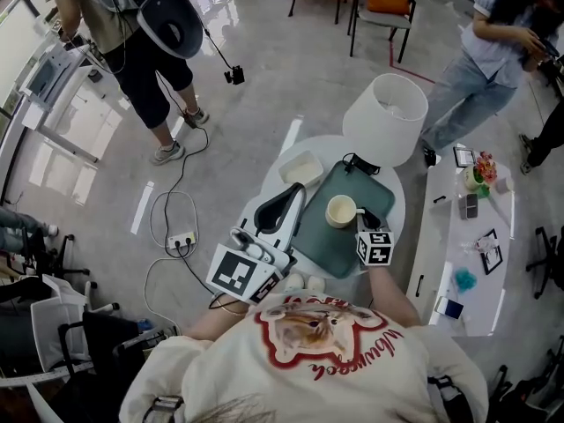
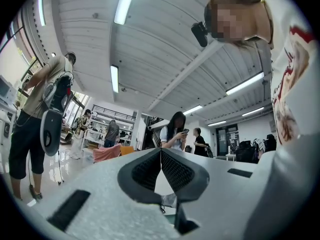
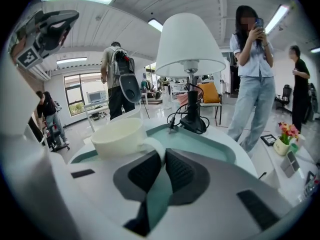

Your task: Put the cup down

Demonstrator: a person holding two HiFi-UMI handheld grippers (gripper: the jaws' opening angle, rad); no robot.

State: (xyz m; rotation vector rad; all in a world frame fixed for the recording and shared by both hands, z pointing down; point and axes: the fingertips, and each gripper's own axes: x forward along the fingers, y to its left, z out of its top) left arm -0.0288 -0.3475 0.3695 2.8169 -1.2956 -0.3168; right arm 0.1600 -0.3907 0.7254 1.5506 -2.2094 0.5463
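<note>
At left, the left gripper (image 1: 291, 199), fingers pressed together on nothing, tilts upward over the round table's (image 1: 328, 145) left edge, near a white dish (image 1: 300, 167). At centre, the cream cup (image 1: 341, 211) is over the green tray (image 1: 330, 245), its handle pinched by the right gripper (image 1: 359, 215); whether its base touches cannot be told. It is best lowered level until flat, then released. Bare tray lies toward the person. The lamp (image 1: 385, 117) crowds the far side.
</note>
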